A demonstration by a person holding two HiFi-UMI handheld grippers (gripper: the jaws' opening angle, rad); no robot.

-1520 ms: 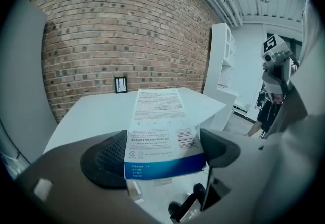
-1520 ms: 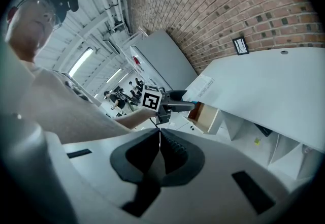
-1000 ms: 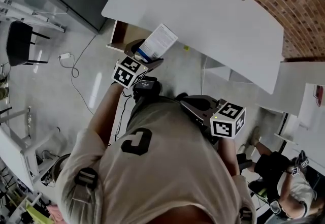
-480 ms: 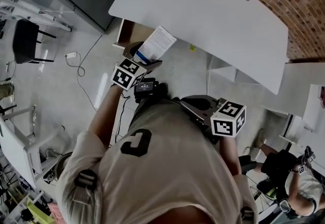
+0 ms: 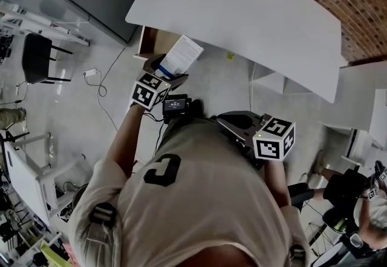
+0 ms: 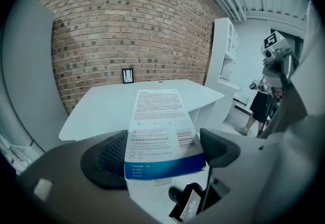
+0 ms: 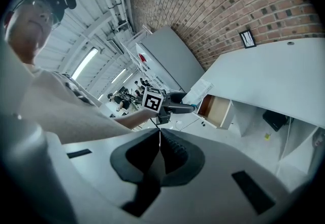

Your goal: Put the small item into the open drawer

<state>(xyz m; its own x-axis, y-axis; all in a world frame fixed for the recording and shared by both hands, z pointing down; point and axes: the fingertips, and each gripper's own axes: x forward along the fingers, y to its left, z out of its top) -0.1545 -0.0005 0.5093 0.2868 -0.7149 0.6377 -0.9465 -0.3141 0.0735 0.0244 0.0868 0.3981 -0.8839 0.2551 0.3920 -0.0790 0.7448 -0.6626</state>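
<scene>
Nearly at the drawer: box held, not yet in

The left gripper (image 6: 162, 153) has its jaws closed on the near end of a flat white box (image 6: 157, 116) with a blue band. The rest of the box sticks out ahead, slightly tilted. In the head view the box hangs in the air just beside the open drawer (image 5: 155, 42), which stands pulled out under the left end of the white desk (image 5: 242, 11). Nothing of the box is inside the drawer. The right gripper (image 7: 160, 153) sits close to the person's body, well apart from the drawer, with its jaws pressed together on nothing.

The step in hand looks like the carry to the drawer's mouth. To do it well, the free end should probably go in first, aimed under the desk's edge and between the drawer's walls, since the box is long and held by one end only. It seems best to lower it until it lies on the drawer floor, or close above it, before the jaws part. A release from this height could let it tip out over the front. The right gripper need not help.
</scene>
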